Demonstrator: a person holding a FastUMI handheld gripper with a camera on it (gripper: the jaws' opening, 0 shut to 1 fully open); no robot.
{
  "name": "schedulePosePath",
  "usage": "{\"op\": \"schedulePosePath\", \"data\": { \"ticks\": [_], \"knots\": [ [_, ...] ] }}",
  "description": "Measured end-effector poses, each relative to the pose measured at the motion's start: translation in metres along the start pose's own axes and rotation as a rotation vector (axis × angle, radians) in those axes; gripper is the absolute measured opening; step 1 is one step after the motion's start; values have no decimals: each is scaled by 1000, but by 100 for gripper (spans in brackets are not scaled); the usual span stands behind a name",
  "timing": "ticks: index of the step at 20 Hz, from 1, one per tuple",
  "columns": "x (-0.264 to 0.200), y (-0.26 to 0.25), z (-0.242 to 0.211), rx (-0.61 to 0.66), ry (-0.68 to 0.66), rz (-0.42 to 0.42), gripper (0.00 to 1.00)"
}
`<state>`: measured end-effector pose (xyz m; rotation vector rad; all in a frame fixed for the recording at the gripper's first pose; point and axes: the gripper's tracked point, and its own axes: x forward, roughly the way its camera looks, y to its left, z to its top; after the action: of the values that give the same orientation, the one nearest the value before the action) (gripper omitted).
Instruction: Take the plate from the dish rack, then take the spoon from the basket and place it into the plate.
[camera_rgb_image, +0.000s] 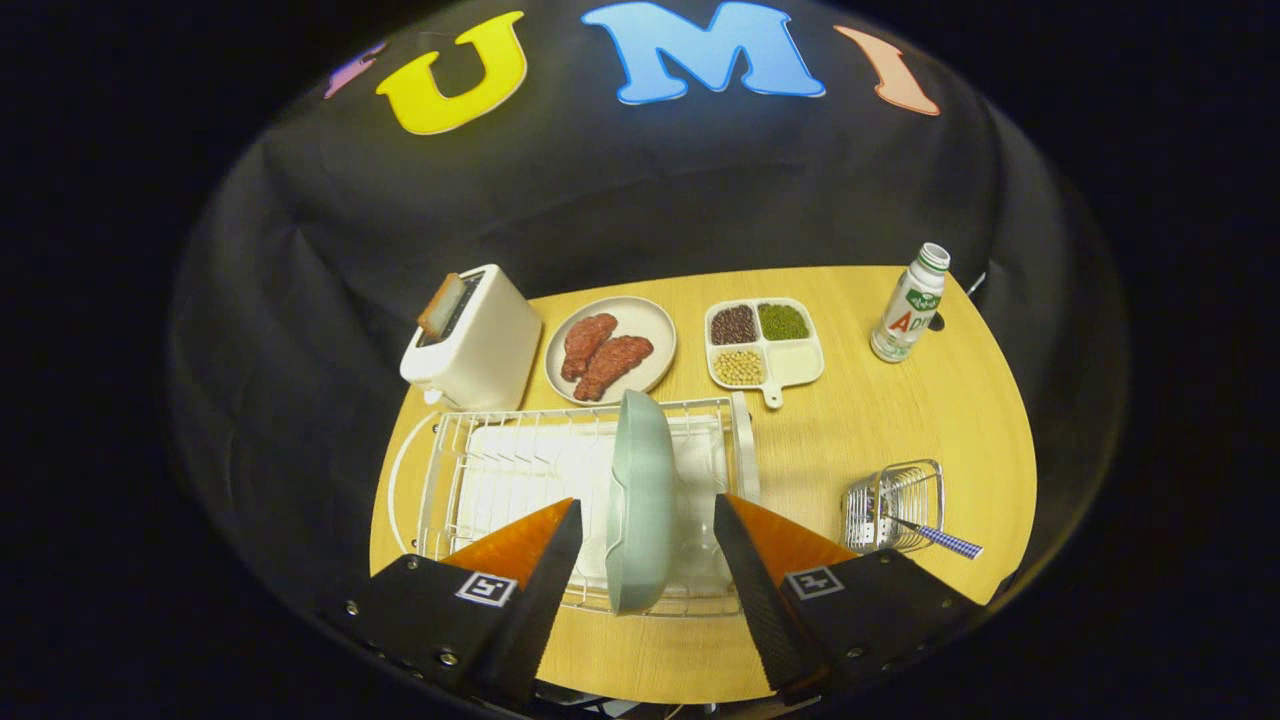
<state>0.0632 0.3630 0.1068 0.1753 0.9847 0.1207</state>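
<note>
Leftmost, we see a white toaster (472, 340) with a slice of bread (440, 303) sticking out of its slot, at the far corner of the wooden table (900, 440). Next to it sits a round plate of meat (611, 349). In front of both stands the white dish rack (470, 480), and a pale green plate (641, 500) stands on edge in it, between the spread fingers of our gripper (647, 560); neither finger touches it. Beyond, further right, lies a divided tray of beans (764, 343). Near the right finger stands a wire basket (893, 506) holding a spoon (935, 538) whose checkered handle pokes out. Farthest right stands a bottle (909, 303).
</note>
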Motion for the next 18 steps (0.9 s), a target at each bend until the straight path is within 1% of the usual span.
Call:
{"op": "schedulePosePath", "data": {
  "ticks": [1, 2, 4, 5, 7, 8, 9, 10, 11, 12, 13, 14, 18],
  "knots": [
    [5, -1, 1, 13, 7, -22, 82],
    [6, -1, 1, 38, 12, -25, 83],
    [12, -5, 2, 38, 31, -65, 74],
    [13, -11, -1, 41, 45, -105, 74],
    [25, -15, -8, 19, 81, -169, 51],
    [17, -26, -3, 5, 84, -236, 52],
    [27, -23, -3, 6, 80, -241, 37],
    [28, -25, -5, -24, 76, -282, 22],
    [30, -29, -3, -60, 70, -327, 22],
    [25, -31, -1, -97, 75, -369, 14],
    [28, -31, -3, -124, 74, -399, 15],
    [26, -26, -1, -153, 78, -420, 8],
    [19, -19, 11, -239, 71, -499, 8]
  ]
}}
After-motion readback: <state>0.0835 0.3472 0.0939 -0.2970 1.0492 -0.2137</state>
